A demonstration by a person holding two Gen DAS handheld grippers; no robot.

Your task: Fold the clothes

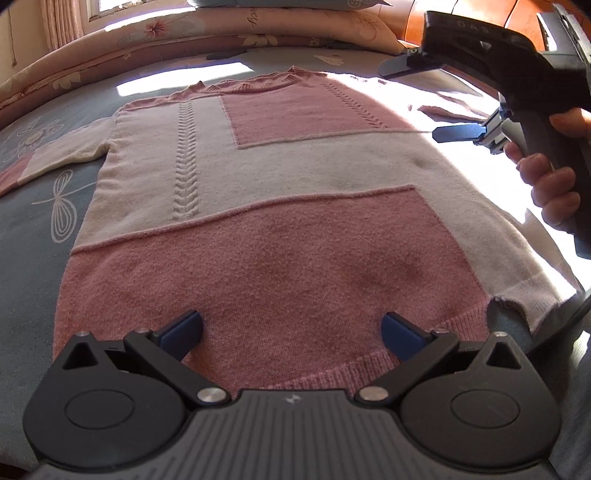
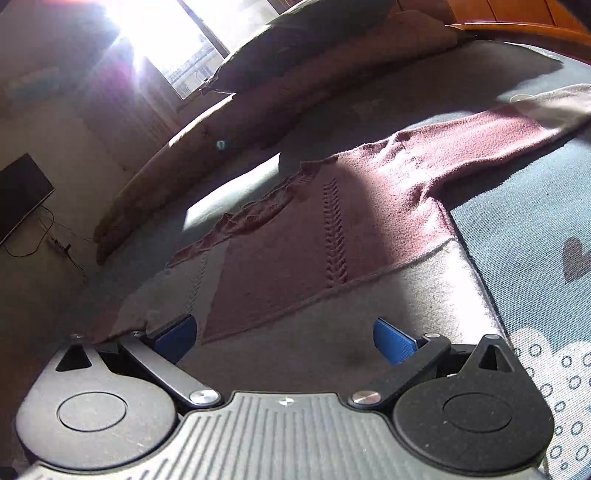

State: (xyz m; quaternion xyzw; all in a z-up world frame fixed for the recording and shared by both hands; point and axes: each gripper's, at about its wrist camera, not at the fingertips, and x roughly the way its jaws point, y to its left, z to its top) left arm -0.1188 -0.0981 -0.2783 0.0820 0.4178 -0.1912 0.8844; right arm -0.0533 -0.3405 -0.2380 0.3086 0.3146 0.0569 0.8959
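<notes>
A pink and cream knitted sweater (image 1: 280,192) lies flat on the bed, neckline at the far end, one sleeve spread out to the left. My left gripper (image 1: 291,334) hovers open over the pink hem, nothing between its fingers. In the left wrist view my right gripper (image 1: 417,99) is at the upper right, held by a hand (image 1: 550,177), open above the sweater's right side. In the right wrist view the sweater (image 2: 332,236) stretches ahead with its right sleeve (image 2: 498,129) running to the far right; my right gripper (image 2: 284,339) is open over the cream band.
The bed has a blue-grey patterned sheet (image 1: 33,221). Floral pillows and a rolled quilt (image 1: 177,29) lie along the far edge under a bright window (image 2: 177,40). A wooden headboard (image 1: 480,22) stands at the far right. A dark screen (image 2: 20,192) stands off the bed at left.
</notes>
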